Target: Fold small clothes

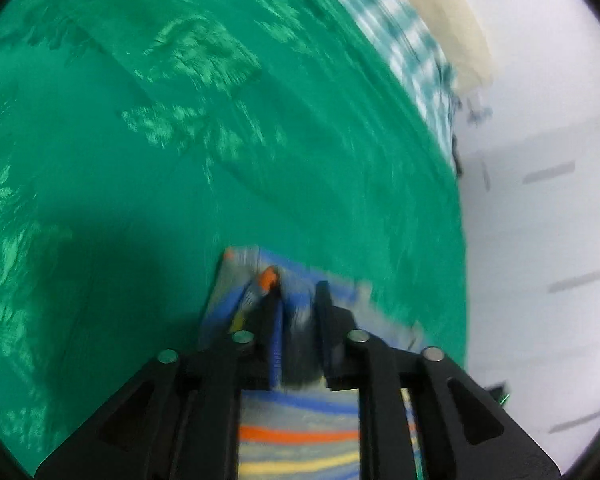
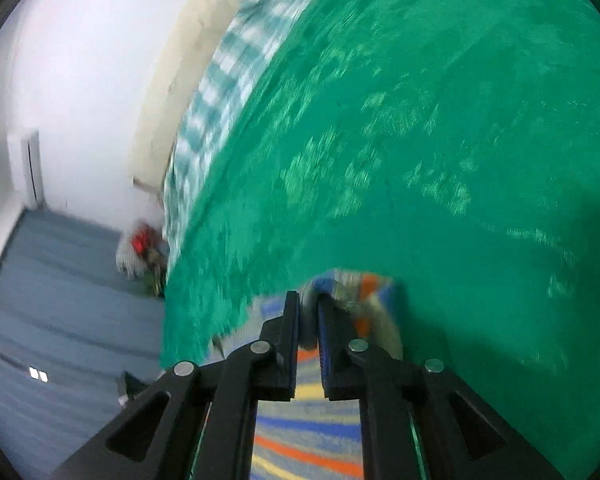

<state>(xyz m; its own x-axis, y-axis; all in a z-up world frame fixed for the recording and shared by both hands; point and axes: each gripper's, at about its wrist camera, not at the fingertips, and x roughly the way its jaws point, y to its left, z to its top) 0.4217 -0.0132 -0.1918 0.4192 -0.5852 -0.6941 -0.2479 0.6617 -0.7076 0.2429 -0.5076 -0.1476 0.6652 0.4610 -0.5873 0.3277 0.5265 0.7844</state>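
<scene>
Both hand-held grippers are pinching the striped garment: the left hand-held gripper and the right hand-held gripper are each clamping a bunched edge, narrow. The cloth looks light, soft and floppy, best taken by corners. It is hanging over a green bedspread; a checked sheet is lying far off, beside a white wall.

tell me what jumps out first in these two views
The bright green cover floods most of both views. Against it, the striped garment, banded in blue, orange and yellow, sits low in the middle of each view, pinched by the left gripper and the right gripper. A teal checked cloth edges the green, with a white wall behind.
</scene>
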